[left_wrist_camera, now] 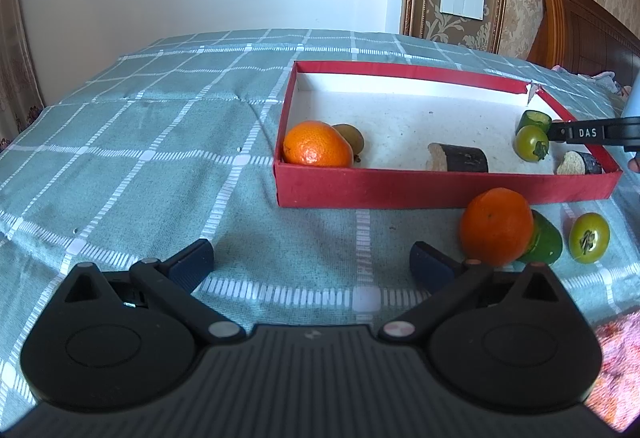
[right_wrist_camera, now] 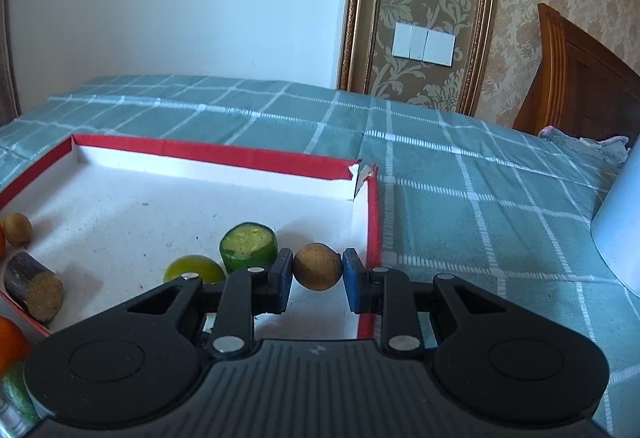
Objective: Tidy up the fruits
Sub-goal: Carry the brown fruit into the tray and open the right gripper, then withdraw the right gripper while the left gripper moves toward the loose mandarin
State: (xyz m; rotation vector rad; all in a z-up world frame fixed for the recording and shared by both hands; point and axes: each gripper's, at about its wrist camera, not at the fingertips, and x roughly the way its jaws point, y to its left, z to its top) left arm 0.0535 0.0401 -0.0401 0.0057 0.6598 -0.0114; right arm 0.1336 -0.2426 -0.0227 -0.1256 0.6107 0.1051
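Note:
A red box (left_wrist_camera: 440,190) with a white floor lies on the checked cloth. In it are an orange (left_wrist_camera: 316,144), a small brown fruit (left_wrist_camera: 350,138), two dark cut pieces (left_wrist_camera: 460,158), a green tomato (left_wrist_camera: 530,142) and a green cut piece (left_wrist_camera: 534,120). Outside, in front of the box, lie an orange (left_wrist_camera: 496,224), a green piece (left_wrist_camera: 546,240) and a green tomato (left_wrist_camera: 588,238). My left gripper (left_wrist_camera: 312,262) is open and empty above the cloth. My right gripper (right_wrist_camera: 318,272) is shut on a round brown fruit (right_wrist_camera: 318,267), held over the box's right end (right_wrist_camera: 374,214).
A white object (right_wrist_camera: 620,222) stands on the cloth at the right. A wooden headboard (right_wrist_camera: 580,86) and a patterned wall lie behind. Pink fabric (left_wrist_camera: 616,354) shows at the lower right of the left wrist view.

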